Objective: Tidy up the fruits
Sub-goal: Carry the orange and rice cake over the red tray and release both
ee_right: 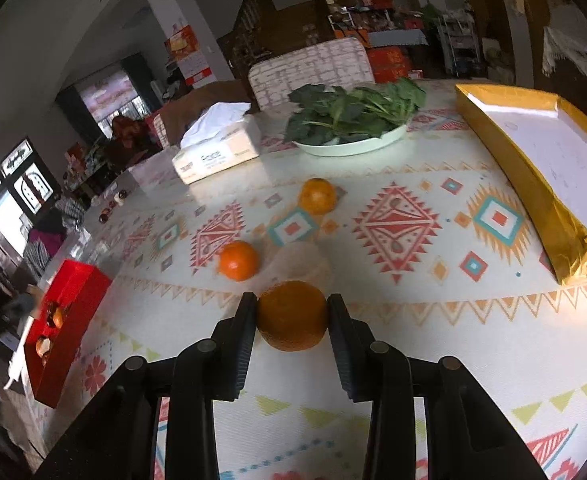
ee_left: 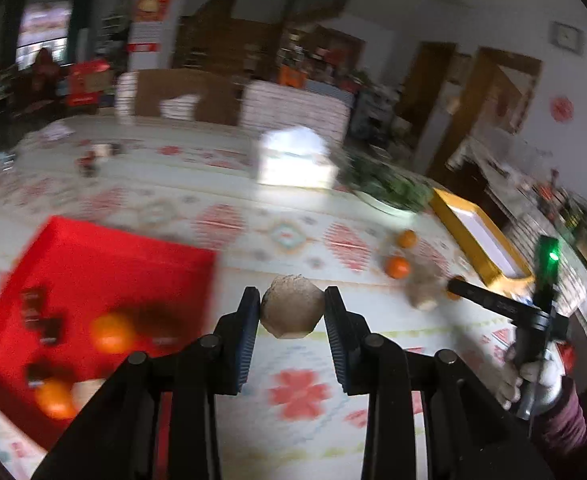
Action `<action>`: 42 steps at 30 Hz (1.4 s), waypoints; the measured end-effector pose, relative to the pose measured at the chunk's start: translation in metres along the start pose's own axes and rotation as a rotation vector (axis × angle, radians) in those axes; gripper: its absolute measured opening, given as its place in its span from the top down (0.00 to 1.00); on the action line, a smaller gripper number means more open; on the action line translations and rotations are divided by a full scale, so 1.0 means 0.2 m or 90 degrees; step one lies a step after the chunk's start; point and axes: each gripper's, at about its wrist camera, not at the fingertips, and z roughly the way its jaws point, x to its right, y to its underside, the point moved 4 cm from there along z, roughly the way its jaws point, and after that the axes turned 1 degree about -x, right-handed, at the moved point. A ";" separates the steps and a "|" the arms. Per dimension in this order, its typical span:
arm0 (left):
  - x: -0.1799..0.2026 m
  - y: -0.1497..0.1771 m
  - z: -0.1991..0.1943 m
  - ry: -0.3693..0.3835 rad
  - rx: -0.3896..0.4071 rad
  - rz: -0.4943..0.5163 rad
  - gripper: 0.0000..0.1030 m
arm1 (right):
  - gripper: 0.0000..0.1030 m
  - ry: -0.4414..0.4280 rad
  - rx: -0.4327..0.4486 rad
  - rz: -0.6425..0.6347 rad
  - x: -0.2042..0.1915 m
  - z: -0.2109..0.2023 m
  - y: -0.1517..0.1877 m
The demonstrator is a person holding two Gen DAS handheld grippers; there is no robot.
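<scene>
My left gripper [ee_left: 292, 310] is shut on a brown round fruit [ee_left: 292, 306] and holds it above the patterned tablecloth, just right of a red tray [ee_left: 93, 256] that holds two oranges [ee_left: 112, 332] and dark small items. My right gripper [ee_right: 292, 316] is shut on an orange [ee_right: 292, 315] above the table. Two more oranges [ee_right: 239, 260] [ee_right: 317, 195] and a pale wrapped fruit [ee_right: 301, 258] lie beyond it. A gold tray [ee_right: 505, 152] with a white inside stands at the right. The right gripper also shows in the left wrist view [ee_left: 455, 289].
A white plate of green leaves [ee_right: 353, 120] and a tissue box [ee_right: 217, 146] stand at the back of the table. The red tray also shows at the far left in the right wrist view [ee_right: 69, 296]. Chairs and shelves stand beyond the table.
</scene>
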 end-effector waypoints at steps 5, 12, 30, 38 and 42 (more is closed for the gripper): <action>-0.33 -0.07 -0.16 -0.075 0.026 -0.035 0.69 | 0.62 -0.061 -0.012 -0.034 -0.35 -0.05 -0.03; -0.69 -0.10 -0.12 -0.119 0.009 -0.086 0.69 | 0.62 -0.150 -0.059 -0.151 -1.06 0.07 -0.08; -1.02 -0.07 0.15 -0.117 -0.060 -0.181 0.65 | 0.61 -0.139 -0.192 -0.232 -1.68 0.80 0.11; -0.98 -0.11 0.03 -0.098 -0.015 -0.192 0.46 | 0.58 -0.154 -0.183 -0.211 -1.70 0.78 0.08; -0.88 -0.13 -0.07 -0.087 0.012 -0.178 0.43 | 0.56 -0.166 -0.157 -0.204 -1.67 0.68 0.04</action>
